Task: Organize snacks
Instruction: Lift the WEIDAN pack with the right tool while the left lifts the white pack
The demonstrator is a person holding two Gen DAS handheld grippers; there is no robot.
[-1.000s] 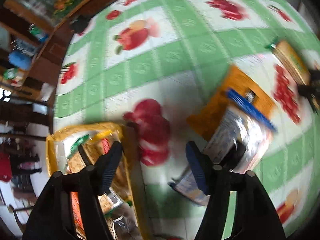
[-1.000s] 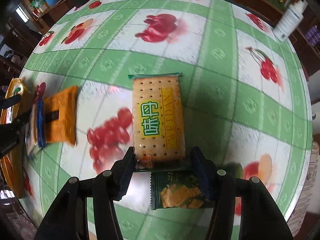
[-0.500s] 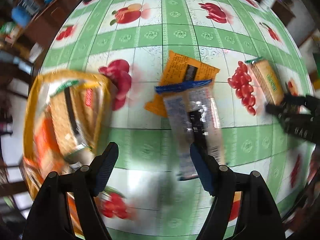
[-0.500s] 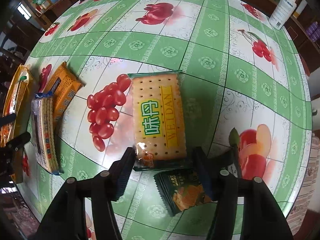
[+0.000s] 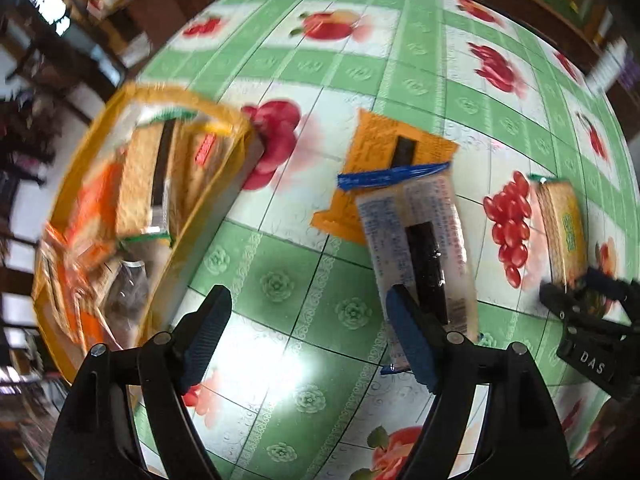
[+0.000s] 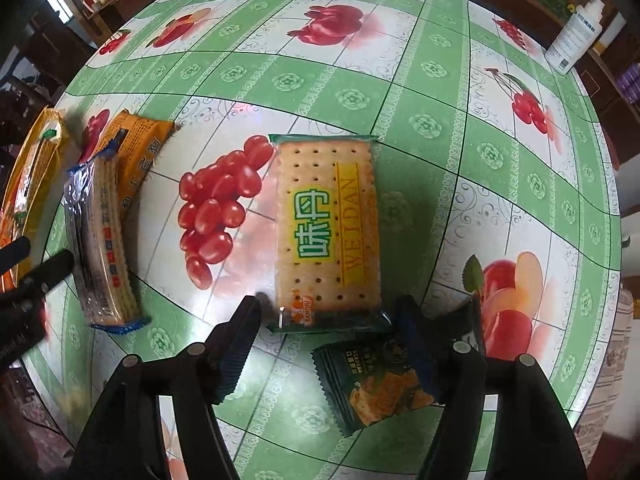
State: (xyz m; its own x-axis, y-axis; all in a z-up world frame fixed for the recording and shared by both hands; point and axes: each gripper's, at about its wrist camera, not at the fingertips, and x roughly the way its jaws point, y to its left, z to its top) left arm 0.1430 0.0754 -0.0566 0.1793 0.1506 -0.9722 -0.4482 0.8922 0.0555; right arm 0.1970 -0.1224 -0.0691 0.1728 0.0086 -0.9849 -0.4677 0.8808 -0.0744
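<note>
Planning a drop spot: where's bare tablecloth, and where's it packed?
Free: the far tablecloth beyond the Weidan cracker pack, out to the white bottle; also the grape-print strip between that pack and the blue-ended cracker sleeve. Crowded: the left edge, where sleeve, orange packet and yellow basket bunch up, and the dark green packet under the opening right claw.

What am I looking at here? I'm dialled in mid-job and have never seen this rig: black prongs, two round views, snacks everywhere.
A person carries a hand-held gripper in each hand, each with a fisheye camera looking along its fingers. One view shows the left hand-held gripper, the other the right hand-held gripper. Both point down at the fruit-print tablecloth; their jaws are opening and hold nothing. On the cloth lie a Weidan cracker pack, a dark green packet, a clear wafer pack overlapping an orange packet, and a yellow basket of snacks.
</note>
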